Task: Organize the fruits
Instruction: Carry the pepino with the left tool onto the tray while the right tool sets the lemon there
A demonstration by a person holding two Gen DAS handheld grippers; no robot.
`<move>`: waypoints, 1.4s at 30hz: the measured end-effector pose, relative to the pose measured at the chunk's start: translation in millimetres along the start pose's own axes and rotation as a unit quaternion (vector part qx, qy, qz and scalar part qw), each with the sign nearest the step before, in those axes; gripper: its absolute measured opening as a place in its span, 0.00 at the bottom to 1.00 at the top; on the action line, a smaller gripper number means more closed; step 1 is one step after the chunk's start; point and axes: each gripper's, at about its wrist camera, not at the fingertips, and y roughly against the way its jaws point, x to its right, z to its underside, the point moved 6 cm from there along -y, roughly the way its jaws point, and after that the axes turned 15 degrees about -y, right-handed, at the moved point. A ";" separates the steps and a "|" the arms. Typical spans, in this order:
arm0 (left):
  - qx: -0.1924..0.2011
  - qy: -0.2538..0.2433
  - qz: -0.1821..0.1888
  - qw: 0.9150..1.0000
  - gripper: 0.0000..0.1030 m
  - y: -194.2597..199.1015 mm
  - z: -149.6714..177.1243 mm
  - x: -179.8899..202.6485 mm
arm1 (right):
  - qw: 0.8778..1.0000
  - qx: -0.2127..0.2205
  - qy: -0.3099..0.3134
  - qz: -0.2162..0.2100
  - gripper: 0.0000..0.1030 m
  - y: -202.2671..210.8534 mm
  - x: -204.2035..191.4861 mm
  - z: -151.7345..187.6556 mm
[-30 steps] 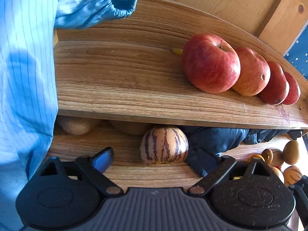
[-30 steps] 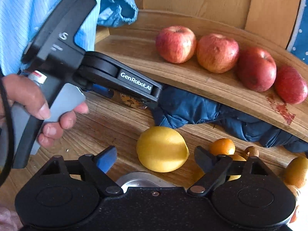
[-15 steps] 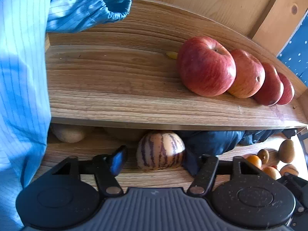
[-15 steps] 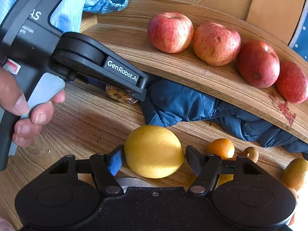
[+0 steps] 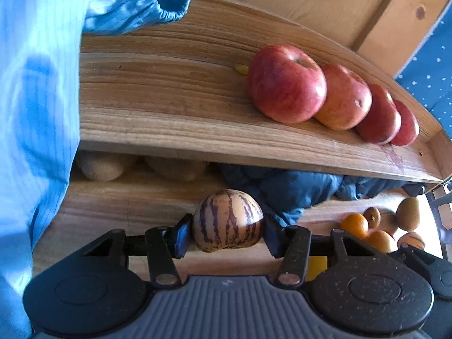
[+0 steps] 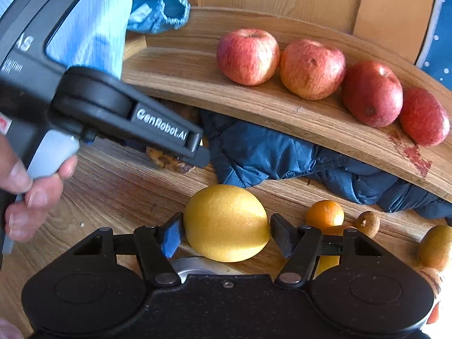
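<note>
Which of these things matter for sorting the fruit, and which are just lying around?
Part of the job:
striped melon in left gripper
lemon between right gripper fingers
four apples on the upper shelf
oranges

Lying about:
blue jacket under the shelf
blue sleeve

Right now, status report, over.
Left tool shut on striped melon. Right tool closing on lemon, right finger not touching. Blue cloth behind.

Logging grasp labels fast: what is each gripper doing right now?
Left gripper: shut on the striped melon.
Right gripper: around the lemon, left pad touching, a sliver of gap at the right pad; not yet clamped.
</note>
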 end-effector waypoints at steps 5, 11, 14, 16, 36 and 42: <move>0.009 0.000 -0.001 1.000 0.54 22.4 8.4 6.1 | 1.000 0.023 0.003 -0.009 0.65 27.2 1.8 2.8; 0.019 -0.019 0.005 1.000 0.54 34.3 10.0 34.2 | 0.998 0.050 -0.023 -0.009 0.65 66.0 17.6 13.5; 0.020 -0.034 0.017 0.999 0.54 38.1 10.7 57.5 | 0.997 0.060 -0.044 0.005 0.65 84.6 32.9 22.3; 0.021 -0.047 0.027 0.998 0.54 39.8 12.2 74.8 | 0.996 0.066 -0.062 0.016 0.65 97.2 44.2 30.4; -0.048 -0.166 0.144 0.974 0.54 17.8 68.3 252.0 | 0.965 0.014 -0.239 0.102 0.65 180.4 153.8 150.4; -0.066 -0.187 0.150 0.969 0.54 8.7 79.7 277.0 | 0.964 -0.001 -0.243 0.106 0.65 184.8 156.9 168.2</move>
